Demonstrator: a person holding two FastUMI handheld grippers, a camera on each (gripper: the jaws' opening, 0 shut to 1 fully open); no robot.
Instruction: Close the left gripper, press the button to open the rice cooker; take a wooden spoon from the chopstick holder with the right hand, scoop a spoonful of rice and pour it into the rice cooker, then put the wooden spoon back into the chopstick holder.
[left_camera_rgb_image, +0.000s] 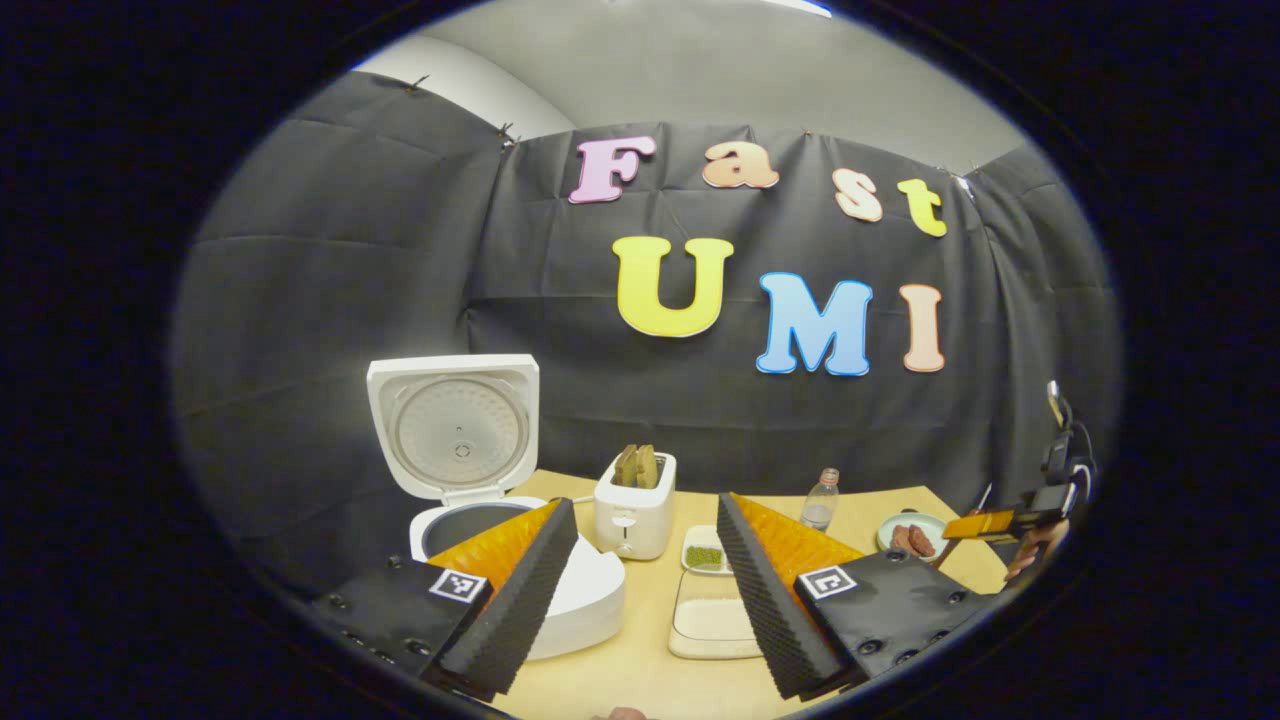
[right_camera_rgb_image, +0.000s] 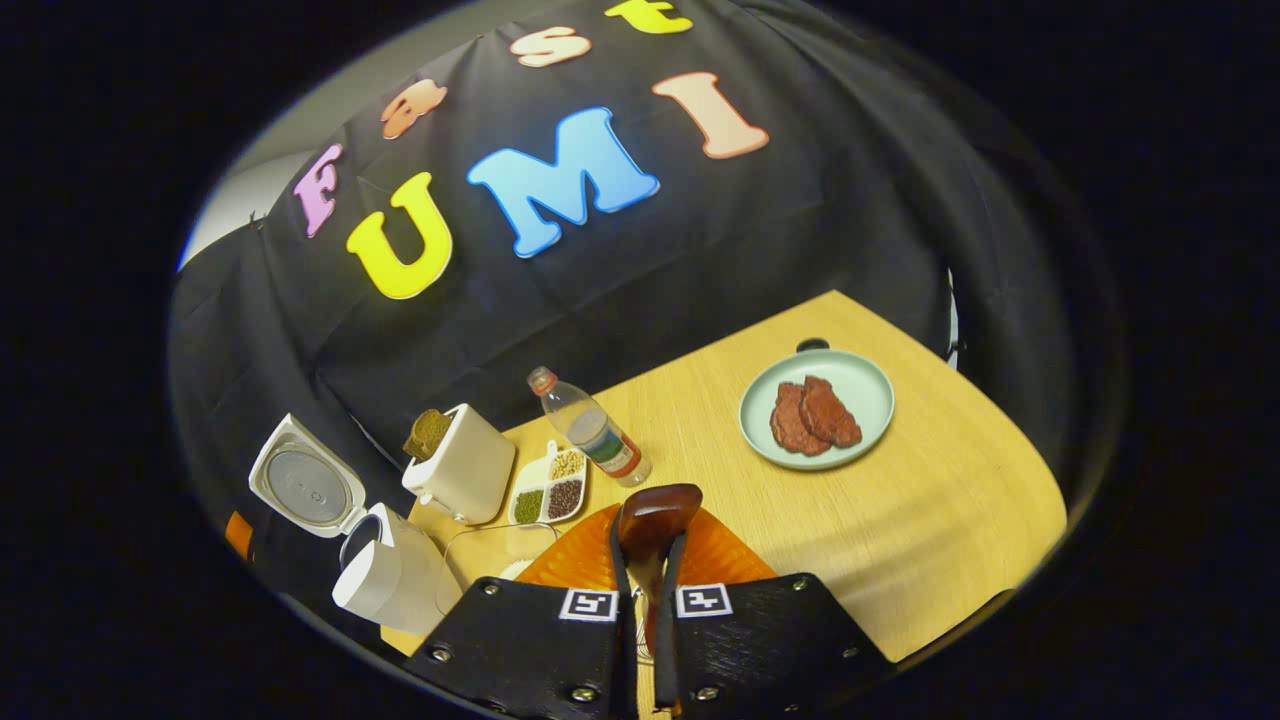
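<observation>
Left hand-held gripper (left_camera_rgb_image: 648, 560): fingers spread wide, empty, level over the counter (left_camera_rgb_image: 640, 670).
Right hand-held gripper (right_camera_rgb_image: 645, 560): tilted downward, fingers clamped on the wooden spoon (right_camera_rgb_image: 655, 520).
Rice cooker (left_camera_rgb_image: 470, 470): lid up, at 9 o'clock of the toaster (left_camera_rgb_image: 634, 510).

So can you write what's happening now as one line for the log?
rice cooker: lid open | left gripper: open, by cooker | right gripper: shut on wooden spoon | scooping: not yet
</observation>
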